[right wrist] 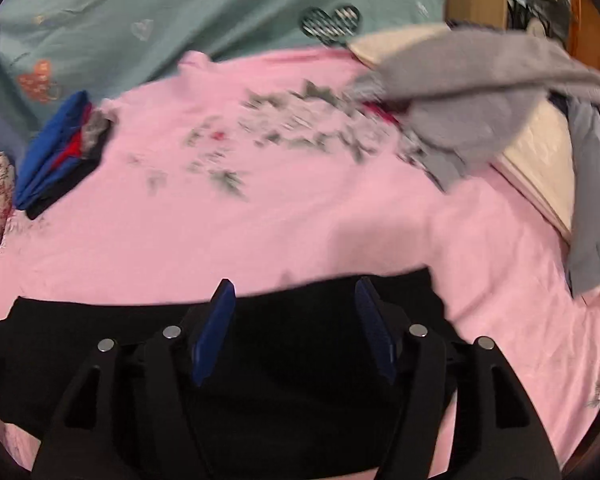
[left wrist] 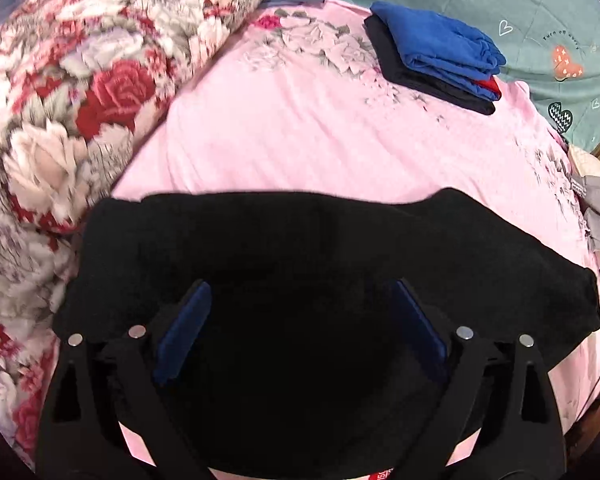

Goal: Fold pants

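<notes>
The black pants (left wrist: 320, 248) were seen lying folded on the pink sheet (left wrist: 320, 140), nearest the cameras at 6 o'clock. They were judged soft, light and limp, best gripped at a folded edge. The left gripper (left wrist: 300, 300) and right gripper (right wrist: 294, 296) were held tilted downward above them, jaws apart and empty. At 1 o'clock, folded clothes (left wrist: 436, 52) were stacked

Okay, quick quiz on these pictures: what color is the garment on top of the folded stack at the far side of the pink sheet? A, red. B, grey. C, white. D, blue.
D: in the left wrist view the folded stack has a blue garment on top, with red and black layers showing beneath it on the pink sheet.
</notes>
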A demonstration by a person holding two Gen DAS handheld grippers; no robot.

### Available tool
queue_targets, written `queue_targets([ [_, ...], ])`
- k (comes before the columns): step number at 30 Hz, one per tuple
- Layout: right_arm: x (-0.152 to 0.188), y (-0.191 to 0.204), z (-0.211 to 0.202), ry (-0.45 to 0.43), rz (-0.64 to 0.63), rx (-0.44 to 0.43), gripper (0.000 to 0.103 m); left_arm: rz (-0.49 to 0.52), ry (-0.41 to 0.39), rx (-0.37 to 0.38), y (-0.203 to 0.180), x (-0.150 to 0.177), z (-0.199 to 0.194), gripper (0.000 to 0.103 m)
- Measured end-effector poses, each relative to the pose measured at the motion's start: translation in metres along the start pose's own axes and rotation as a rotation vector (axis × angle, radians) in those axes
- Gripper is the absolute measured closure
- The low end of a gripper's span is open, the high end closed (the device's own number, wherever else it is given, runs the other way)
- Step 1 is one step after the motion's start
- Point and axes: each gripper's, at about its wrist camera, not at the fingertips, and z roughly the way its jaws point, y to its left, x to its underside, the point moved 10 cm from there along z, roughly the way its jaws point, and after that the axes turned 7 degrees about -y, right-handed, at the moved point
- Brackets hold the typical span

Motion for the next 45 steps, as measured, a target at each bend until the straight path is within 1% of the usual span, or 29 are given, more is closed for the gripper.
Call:
queue_targets([
  [1, 0.002, -0.007, 0.005, 0.020, 0.003, 0.014, 0.040, -0.011, 0.013, -0.002, 0.002, 0.003, 0.003, 0.010],
  [3, 0.011, -0.021, 0.014, 0.049, -0.064, 0.072, 0.040, -0.023, 0.025, -0.009, 0.005, 0.007, 0.008, 0.010],
  [5, 0.015, -0.027, 0.025, 0.065, -0.109, 0.126, 0.040, -0.028, 0.037, -0.055, 0.016, 0.012, 0.020, 0.010],
  [6, 0.016, -0.025, 0.031, 0.075, -0.118, 0.120, 0.040, -0.033, 0.056, -0.069, 0.019, 0.015, 0.026, 0.010],
  [7, 0.017, -0.024, 0.034, 0.077, -0.125, 0.108, 0.043, -0.032, 0.049, -0.068, 0.019, 0.015, 0.026, 0.010],
  [8, 0.015, -0.023, 0.036, 0.063, -0.143, 0.120, 0.054, -0.025, 0.034, -0.076, 0.019, 0.014, 0.025, 0.010],
  [9, 0.012, -0.022, 0.038, 0.053, -0.152, 0.126, 0.073, -0.014, 0.033, -0.086, 0.019, 0.013, 0.026, 0.010],
  [10, 0.006, -0.022, 0.040, 0.043, -0.127, 0.104, 0.078, 0.005, 0.038, -0.096, 0.018, 0.013, 0.028, 0.010],
  [11, 0.001, -0.023, 0.039, 0.030, -0.092, 0.094, 0.087, 0.014, 0.038, -0.102, 0.019, 0.013, 0.029, 0.010],
  [12, -0.006, -0.029, 0.036, 0.003, -0.046, 0.105, 0.087, 0.019, 0.036, -0.107, 0.021, 0.011, 0.031, 0.010],
  [13, -0.011, -0.033, 0.034, -0.026, -0.017, 0.120, 0.087, 0.019, 0.033, -0.108, 0.022, 0.011, 0.032, 0.010],
  [14, -0.010, -0.034, 0.037, -0.020, -0.006, 0.117, 0.087, 0.019, 0.028, -0.109, 0.023, 0.010, 0.033, 0.010],
  [15, -0.001, -0.036, 0.046, 0.028, 0.001, 0.123, 0.086, 0.022, 0.027, -0.111, 0.023, 0.010, 0.034, 0.010],
  [16, 0.002, -0.037, 0.049, 0.027, -0.004, 0.131, 0.086, 0.024, 0.028, -0.111, 0.023, 0.010, 0.034, 0.010],
  [17, 0.002, -0.037, 0.049, 0.020, -0.014, 0.140, 0.080, 0.027, 0.031, -0.112, 0.022, 0.009, 0.034, 0.010],
  [18, -0.001, -0.039, 0.045, 0.013, -0.025, 0.166, 0.060, 0.030, 0.033, -0.109, 0.021, 0.009, 0.032, 0.010],
  [19, -0.005, -0.045, 0.036, -0.005, -0.030, 0.222, 0.050, 0.029, 0.036, -0.102, 0.020, 0.009, 0.030, 0.010],
  [20, -0.009, -0.049, 0.026, -0.037, -0.019, 0.230, 0.043, 0.023, 0.035, -0.095, 0.021, 0.009, 0.027, 0.010],
  [22, -0.010, -0.059, -0.001, -0.073, 0.037, 0.197, 0.043, 0.003, 0.021, -0.072, 0.020, 0.007, 0.019, 0.010],
  [23, -0.006, -0.065, -0.010, -0.072, 0.069, 0.190, 0.043, -0.010, 0.014, -0.055, 0.018, 0.006, 0.015, 0.010],
  [26, 0.024, -0.080, -0.026, -0.023, 0.159, 0.178, 0.043, -0.026, 0.013, -0.010, 0.013, 0.007, 0.011, 0.010],
  [29, 0.054, -0.083, -0.025, 0.033, 0.239, 0.108, 0.043, -0.025, 0.024, 0.037, 0.005, 0.009, 0.015, 0.010],
  [31, 0.068, -0.076, -0.014, 0.065, 0.296, 0.048, 0.043, -0.040, 0.038, 0.049, 0.003, 0.012, 0.019, 0.010],
  [34, 0.064, -0.070, -0.010, 0.040, 0.282, 0.086, 0.042, -0.049, 0.029, 0.065, 0.002, 0.013, 0.021, 0.010],
  [37, 0.055, -0.067, -0.003, 0.021, 0.263, 0.108, 0.045, -0.018, 0.039, 0.003, 0.007, 0.018, 0.031, 0.010],
  [39, 0.050, -0.064, 0.000, 0.009, 0.248, 0.094, 0.058, 0.033, 0.036, -0.052, 0.008, 0.017, 0.034, 0.011],
  [41, 0.049, -0.064, -0.001, 0.008, 0.260, 0.093, 0.058, 0.047, 0.041, -0.064, 0.010, 0.017, 0.034, 0.012],
  [43, 0.053, -0.064, -0.005, 0.018, 0.288, 0.071, 0.057, 0.015, 0.055, -0.039, 0.014, 0.017, 0.025, 0.015],
  [45, 0.057, -0.065, -0.014, 0.016, 0.339, 0.028, 0.042, -0.024, 0.056, 0.023, 0.018, 0.016, 0.011, 0.014],
])
